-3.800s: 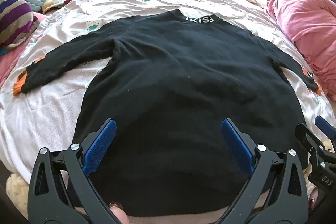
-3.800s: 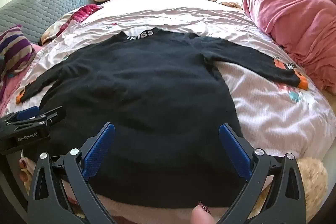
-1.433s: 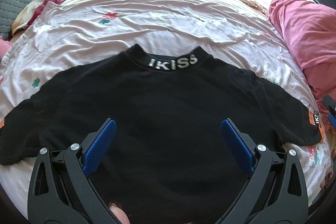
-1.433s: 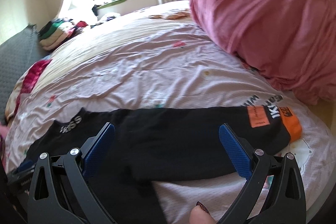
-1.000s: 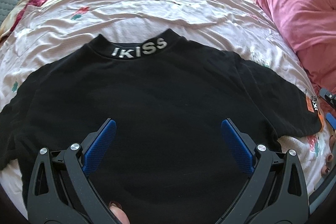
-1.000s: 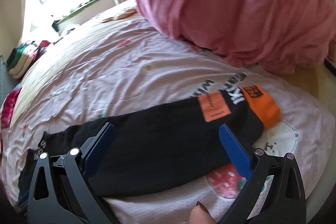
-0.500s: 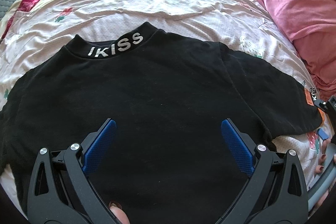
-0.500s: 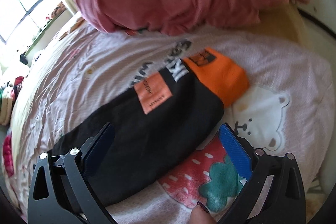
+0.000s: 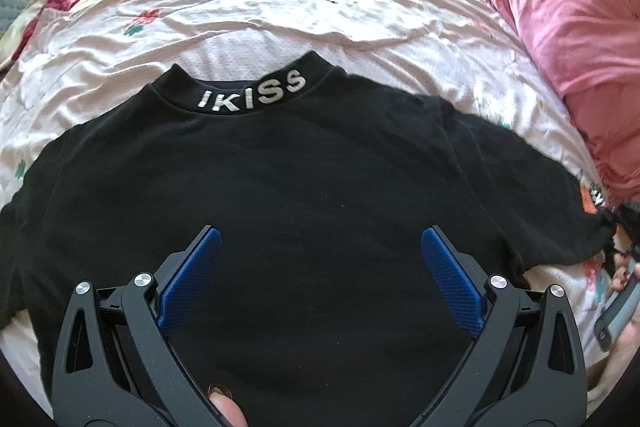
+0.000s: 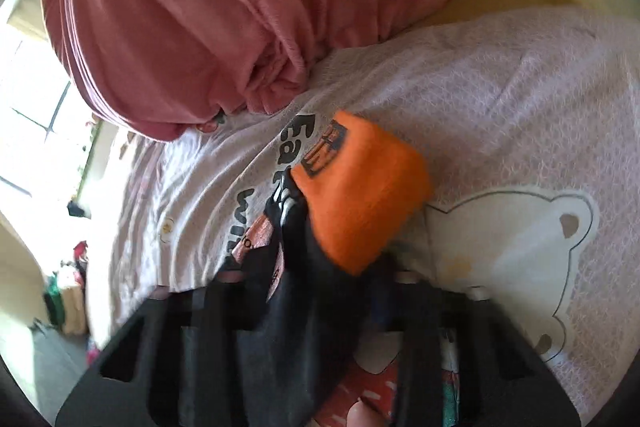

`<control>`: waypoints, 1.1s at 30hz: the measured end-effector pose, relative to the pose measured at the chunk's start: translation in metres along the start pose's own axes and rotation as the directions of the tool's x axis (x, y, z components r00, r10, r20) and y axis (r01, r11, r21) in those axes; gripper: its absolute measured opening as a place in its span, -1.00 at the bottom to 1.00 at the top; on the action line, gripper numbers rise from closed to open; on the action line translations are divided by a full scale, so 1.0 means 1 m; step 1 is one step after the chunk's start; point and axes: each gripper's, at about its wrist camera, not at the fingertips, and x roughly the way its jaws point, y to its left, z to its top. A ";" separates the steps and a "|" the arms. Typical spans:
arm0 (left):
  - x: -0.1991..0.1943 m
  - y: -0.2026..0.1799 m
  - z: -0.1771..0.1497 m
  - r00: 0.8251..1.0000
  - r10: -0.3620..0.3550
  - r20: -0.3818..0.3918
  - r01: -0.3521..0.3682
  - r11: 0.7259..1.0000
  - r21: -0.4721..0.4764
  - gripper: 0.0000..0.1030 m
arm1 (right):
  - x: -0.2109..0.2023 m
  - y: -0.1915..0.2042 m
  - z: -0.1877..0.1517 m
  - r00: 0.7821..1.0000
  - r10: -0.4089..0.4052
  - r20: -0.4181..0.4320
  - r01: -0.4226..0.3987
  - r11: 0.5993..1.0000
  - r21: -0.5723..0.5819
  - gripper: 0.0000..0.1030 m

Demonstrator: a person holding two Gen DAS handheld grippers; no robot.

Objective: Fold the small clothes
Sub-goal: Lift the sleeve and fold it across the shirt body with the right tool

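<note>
Matt black knit top (image 9: 304,187), fuzzy orange cuff (image 10: 360,195), textured pink bedsheet (image 9: 280,11).

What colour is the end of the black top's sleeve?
Bright orange: the sleeve cuff shows best in the right wrist view.

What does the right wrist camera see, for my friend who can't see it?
The right gripper has just closed its jaws on a black sleeve with an orange cuff. It lies on a pink bedsheet printed with a white bear, beside a bunched pink blanket.

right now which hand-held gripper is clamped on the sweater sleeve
The right hand-held gripper: its jaws have just closed on the sleeve beside the orange cuff. The left hand-held gripper gapes open.
</note>
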 end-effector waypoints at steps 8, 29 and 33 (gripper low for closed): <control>-0.015 0.019 0.010 0.999 -0.034 0.018 0.036 0.996 -0.086 0.82 | -0.040 0.071 -0.028 0.972 0.232 0.038 -0.211 0.931 -0.300 -0.66; -0.048 0.083 0.002 0.982 -0.180 0.052 0.188 0.938 -0.291 0.82 | -0.063 0.184 -0.182 0.884 0.339 -0.320 -0.454 0.469 -0.757 -0.63; -0.044 0.088 0.000 0.969 -0.241 0.055 0.246 0.917 -0.314 0.82 | -0.056 0.182 -0.209 0.874 0.299 -0.382 -0.481 0.428 -0.765 -0.55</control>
